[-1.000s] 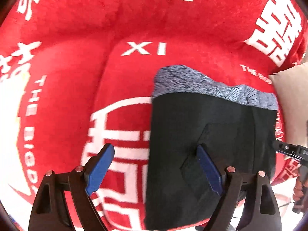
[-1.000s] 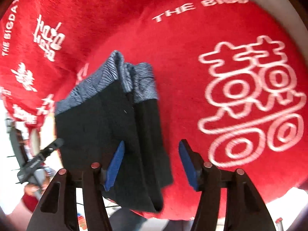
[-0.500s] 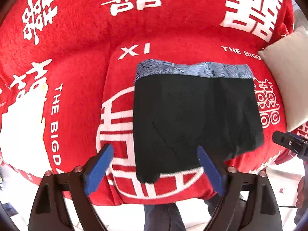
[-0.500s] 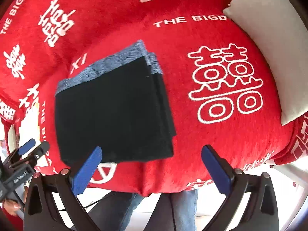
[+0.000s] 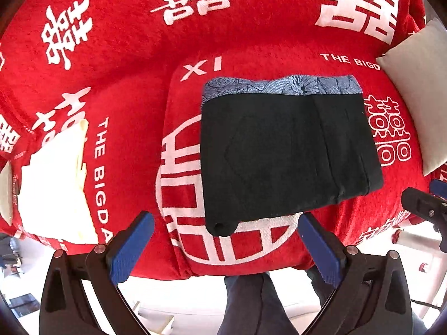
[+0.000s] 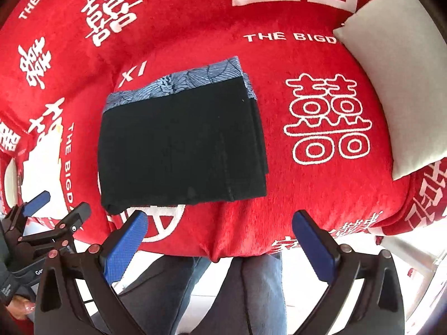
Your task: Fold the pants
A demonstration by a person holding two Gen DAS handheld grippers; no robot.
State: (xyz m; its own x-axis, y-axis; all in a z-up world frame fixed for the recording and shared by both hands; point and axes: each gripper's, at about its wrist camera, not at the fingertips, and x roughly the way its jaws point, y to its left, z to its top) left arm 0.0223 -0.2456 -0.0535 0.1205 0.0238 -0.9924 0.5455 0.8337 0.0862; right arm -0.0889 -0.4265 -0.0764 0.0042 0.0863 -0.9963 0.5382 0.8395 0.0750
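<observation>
Fold looks done: the black pants lie as a compact rectangular stack on the red blanket, patterned blue-grey waistband at the far edge, layered folded edges showing on the right side. My read is that this is the release/retreat step, not another fold

Left gripper: jaws wide apart, just been opening, nothing between them. Pants sit beyond the fingertips, near edge of the stack just past the gap and clear of both blue pads; no contact

Right gripper: jaws also wide apart, just been opening, empty. Stack lies ahead and to the left of its gap, near-left corner close above the left pad but apart from it. Left gripper also shows at the lower-left edge of this view

Both grippers point down at the blanket from above, person's legs visible below the blanket edge

Next move, judged: nothing more than a tidy-up if wanted. Near-left corner of the stack bulges a little, so a light press or tuck there would square it. Otherwise back off. White pillow at right is well clear of the pants
</observation>
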